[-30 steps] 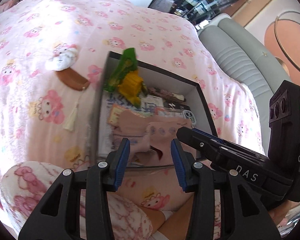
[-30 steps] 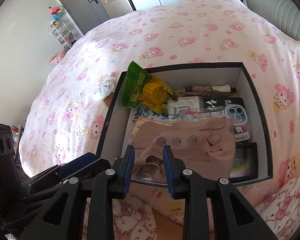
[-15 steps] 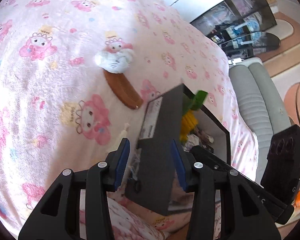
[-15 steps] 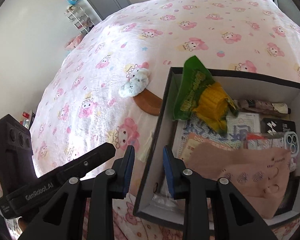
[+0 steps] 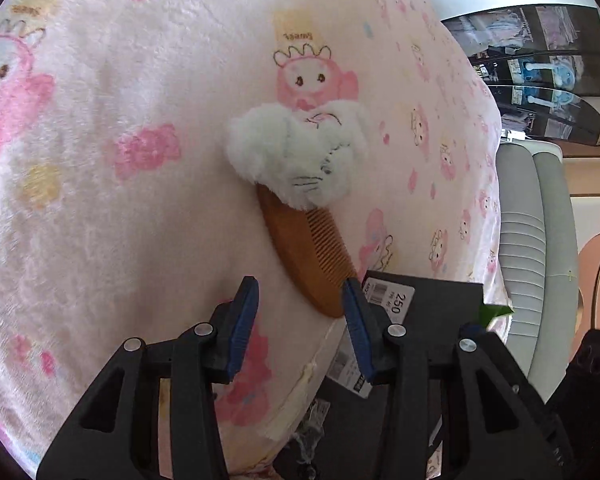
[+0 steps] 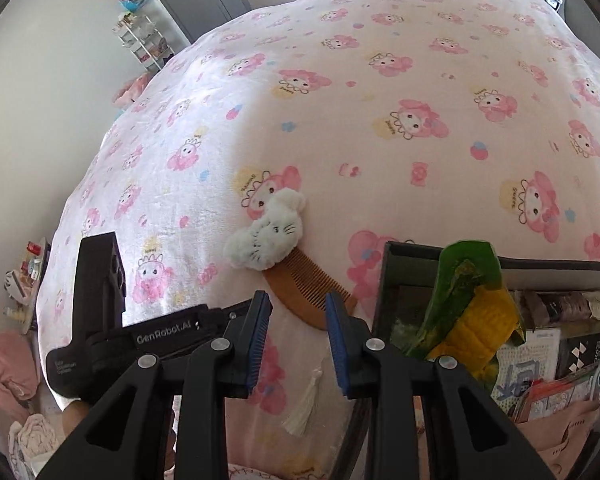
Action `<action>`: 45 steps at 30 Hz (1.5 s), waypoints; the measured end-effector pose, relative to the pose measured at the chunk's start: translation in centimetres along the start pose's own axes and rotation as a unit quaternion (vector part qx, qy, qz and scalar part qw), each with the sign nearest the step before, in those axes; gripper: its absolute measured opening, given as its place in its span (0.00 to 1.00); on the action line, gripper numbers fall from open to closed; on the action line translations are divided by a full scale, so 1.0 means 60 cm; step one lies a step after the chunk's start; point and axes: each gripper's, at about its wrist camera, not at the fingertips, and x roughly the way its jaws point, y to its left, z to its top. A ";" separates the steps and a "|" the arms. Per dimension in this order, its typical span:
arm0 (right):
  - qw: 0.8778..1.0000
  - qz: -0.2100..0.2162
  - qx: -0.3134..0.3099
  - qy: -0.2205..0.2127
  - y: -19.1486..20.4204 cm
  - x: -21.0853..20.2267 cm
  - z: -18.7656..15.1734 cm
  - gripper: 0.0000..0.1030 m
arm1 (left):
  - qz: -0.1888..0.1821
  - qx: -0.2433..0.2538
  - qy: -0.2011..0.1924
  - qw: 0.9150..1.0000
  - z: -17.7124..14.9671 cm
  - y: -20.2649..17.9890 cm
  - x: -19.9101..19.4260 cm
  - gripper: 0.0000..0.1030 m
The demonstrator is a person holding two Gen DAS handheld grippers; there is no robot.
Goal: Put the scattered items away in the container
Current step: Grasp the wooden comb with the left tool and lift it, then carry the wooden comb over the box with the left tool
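Observation:
A brown wooden comb (image 5: 306,254) with a white tassel (image 6: 302,410) lies on the pink blanket, its far end under a white fluffy cat plush (image 5: 300,158). Both also show in the right wrist view: comb (image 6: 306,286), plush (image 6: 266,238). The black box (image 6: 384,280) sits right of them, holding a green-and-yellow packet (image 6: 470,304), a phone case and other items. My left gripper (image 5: 300,314) is open and empty, just short of the comb's near end. My right gripper (image 6: 296,330) is open and empty, just before the comb.
The pink cartoon-print blanket (image 6: 380,100) covers the bed. The box corner with a barcode label (image 5: 396,300) stands just right of the left gripper. A grey sofa (image 5: 536,240) is at the right. A shelf rack (image 6: 140,40) stands by the far wall.
Both grippers have swung left from over the box to the comb and plush and moved closer to them. Both stay open and empty.

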 end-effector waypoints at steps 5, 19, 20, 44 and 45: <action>1.000 0.008 0.004 0.002 -0.009 0.000 -0.013 0.25 | 0.015 -0.011 0.006 1.000 0.025 0.005 0.058 0.42; 0.998 0.060 0.010 0.028 -0.015 -0.055 -0.096 0.25 | -0.071 0.035 -0.103 0.991 -0.145 -0.072 -0.121 0.07; 0.997 0.066 0.010 0.030 -0.017 -0.063 -0.105 0.25 | -0.083 0.036 -0.112 0.990 -0.163 -0.078 -0.138 0.07; 0.989 0.065 0.134 -0.019 -0.241 -0.262 -0.263 0.29 | -0.170 0.155 -0.120 0.966 -0.420 -0.262 -0.052 0.07; 0.988 0.061 0.140 -0.016 -0.248 -0.257 -0.265 0.29 | -0.156 0.154 -0.115 0.969 -0.421 -0.259 -0.042 0.07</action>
